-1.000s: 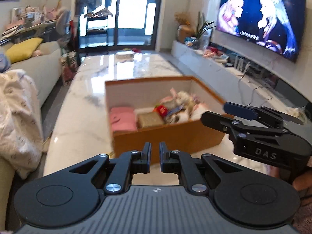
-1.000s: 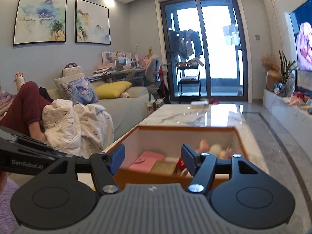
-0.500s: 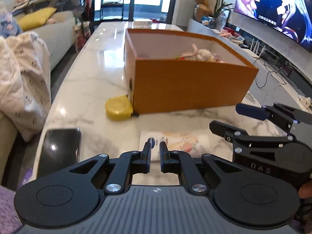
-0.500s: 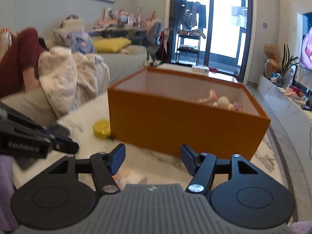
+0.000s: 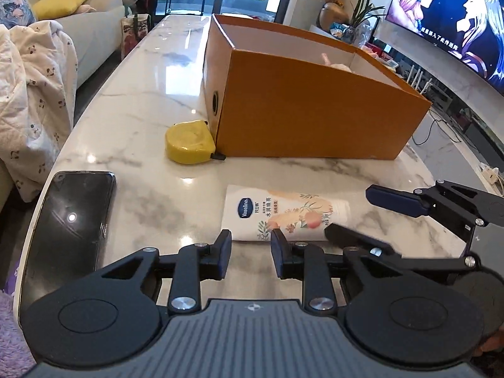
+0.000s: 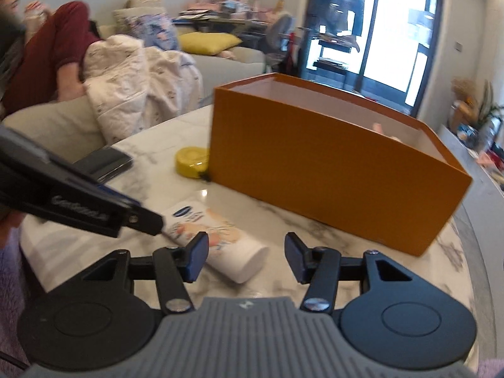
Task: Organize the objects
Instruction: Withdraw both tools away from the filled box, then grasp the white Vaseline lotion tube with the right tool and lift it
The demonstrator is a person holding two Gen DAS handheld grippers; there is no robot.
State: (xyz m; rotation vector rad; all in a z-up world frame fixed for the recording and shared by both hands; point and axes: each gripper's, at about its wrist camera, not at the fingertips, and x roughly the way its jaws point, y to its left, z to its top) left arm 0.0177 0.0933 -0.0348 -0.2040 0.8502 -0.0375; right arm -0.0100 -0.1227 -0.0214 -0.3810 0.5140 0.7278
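I hold my left hand-held gripper [image 5: 250, 253] low over the near edge of the marble worktop [image 5: 132, 100], level and pointing toward the orange box [image 5: 308, 107]. Its jaws stand a little apart with nothing between them. My right hand-held gripper [image 6: 245, 260] sits just to the right of it, also low, its jaws spread wider and empty; in the left wrist view its blue-padded fingers [image 5: 393, 201] reach in from the right side.

The Vaseline lotion tube [image 5: 283, 212] lies flat on the worktop in front of the box, well apart from it, with its cap end toward the right. The tube's near edge lies just ahead of my left fingertips, and in the right wrist view the tube [image 6: 220, 239] lies just past my right gripper's left finger, its cap end reaching into the open gap. Whether either gripper touches it, I cannot tell. A yellow tape measure [image 5: 189, 141] rests against the box's near left corner, and a black phone [image 5: 72, 223] lies left of the tube near the worktop's edge.

Half a second ago my left jaws were nearly shut; now they have parted. Both grippers have come down and closer to the tube, which now fills more of each view, while the box sits where it was.
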